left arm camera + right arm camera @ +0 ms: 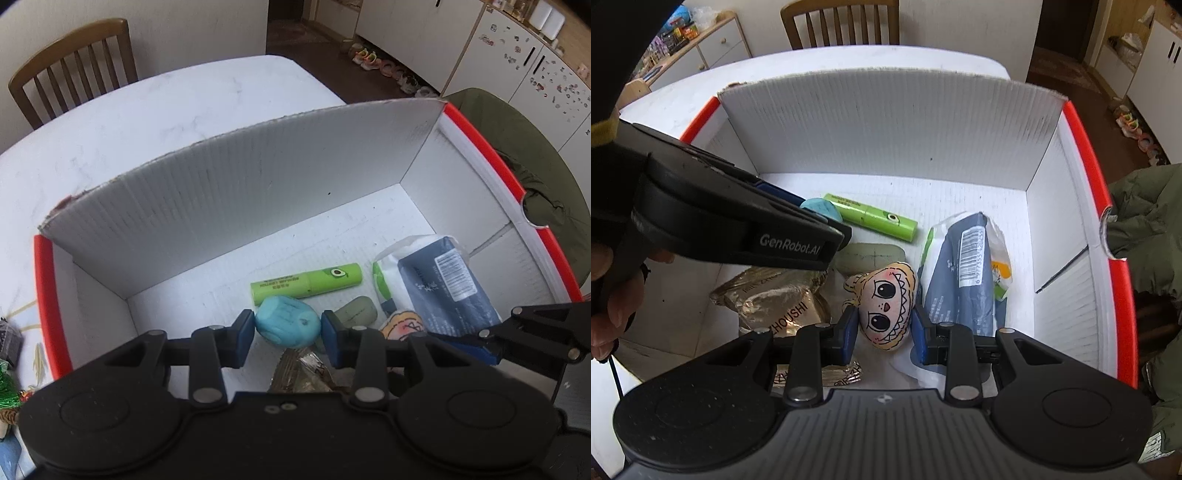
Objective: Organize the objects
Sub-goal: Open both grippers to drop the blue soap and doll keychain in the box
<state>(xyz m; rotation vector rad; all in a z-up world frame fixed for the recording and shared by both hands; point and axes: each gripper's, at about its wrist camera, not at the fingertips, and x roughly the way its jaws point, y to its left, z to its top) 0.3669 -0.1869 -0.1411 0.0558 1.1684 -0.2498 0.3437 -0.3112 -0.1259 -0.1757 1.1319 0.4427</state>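
Note:
A white cardboard box [258, 177] with a red rim stands on the table. My left gripper [288, 332] is low inside it, shut on a light-blue squishy toy [286, 321] that touches both blue pads. My right gripper [884, 332] is also in the box [886, 122], shut on a flat doll-face toy [884, 302] with big eyes and a toothy grin. On the box floor lie a green tube [306, 284], a navy-and-white packet [960, 280], a grey-green oval piece [356, 312] and a golden snack wrapper [775, 299].
The white marble table [147, 110] extends beyond the box, with a wooden chair [70, 66] behind it. An olive-green jacket [1145, 221] lies right of the box. Green tinsel and small items [7, 384] sit at the box's left. A hand [609, 295] holds the left gripper.

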